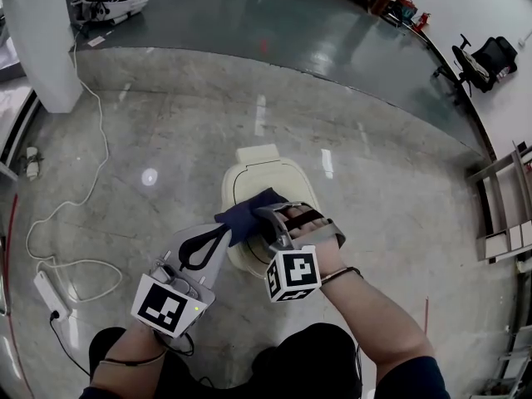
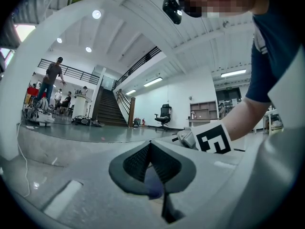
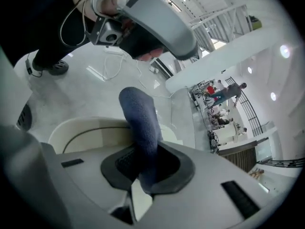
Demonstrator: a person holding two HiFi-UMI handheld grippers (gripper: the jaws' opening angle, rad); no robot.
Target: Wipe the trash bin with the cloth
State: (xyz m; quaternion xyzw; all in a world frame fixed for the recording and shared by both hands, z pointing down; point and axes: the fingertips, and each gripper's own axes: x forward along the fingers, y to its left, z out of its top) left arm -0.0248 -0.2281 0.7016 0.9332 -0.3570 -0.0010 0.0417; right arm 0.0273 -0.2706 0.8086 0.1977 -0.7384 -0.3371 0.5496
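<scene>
- The trash bin (image 1: 274,177) is a cream one with a closed lid. It stands on the glossy concrete floor (image 1: 166,140), right in front of the person's knees.
- The cloth (image 1: 248,214) is dark blue and draped over the near left edge of the lid, touching it.
- The right gripper (image 1: 276,219) comes in over the bin's near rim. Its fingers are pinching the cloth, which sticks up from between them in the right gripper view.
- The left gripper (image 1: 223,235) is just beside it, on the cloth's left corner. Its fingers are pressed together with a bit of blue caught between them.
- The only print I can spot is the black-and-white square marker on each gripper's cube.
- Further out, a white cable (image 1: 91,140) snakes down to a power strip (image 1: 48,296) at the left.
- A white pillar (image 1: 41,40) stands at the far left, and a black office chair (image 1: 482,61) at the far right.
</scene>
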